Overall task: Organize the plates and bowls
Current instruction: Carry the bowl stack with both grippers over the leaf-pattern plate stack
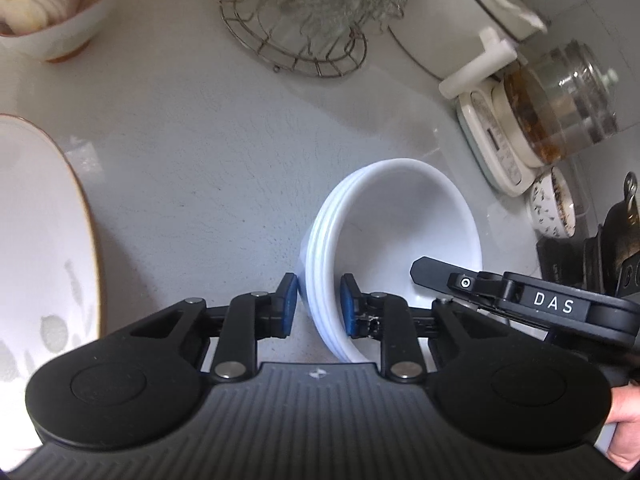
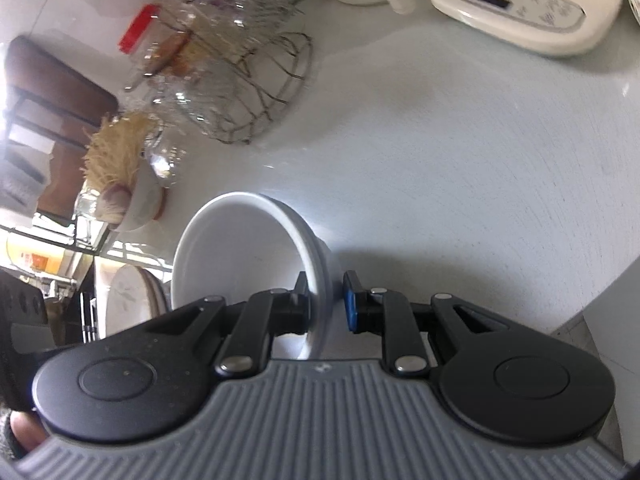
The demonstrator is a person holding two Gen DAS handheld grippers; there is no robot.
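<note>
Both hand-held grippers, left (image 1: 318,304) and right (image 2: 326,300), pinch the nested bowls' (image 1: 384,240) rims (opposite sides), so uneven lifting could tip them onto the table (image 1: 200,160).

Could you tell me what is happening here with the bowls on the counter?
A person is holding a stack of nested white ceramic bowls with both handheld tongs at once. The left tongs straddle the near rim, one blue pad inside and one outside. The right tongs pinch the rim on the other side. The stack is tilted, its opening turned sideways above the pale grey stone counter. A large white gold-rimmed plate waits at the left.
</note>
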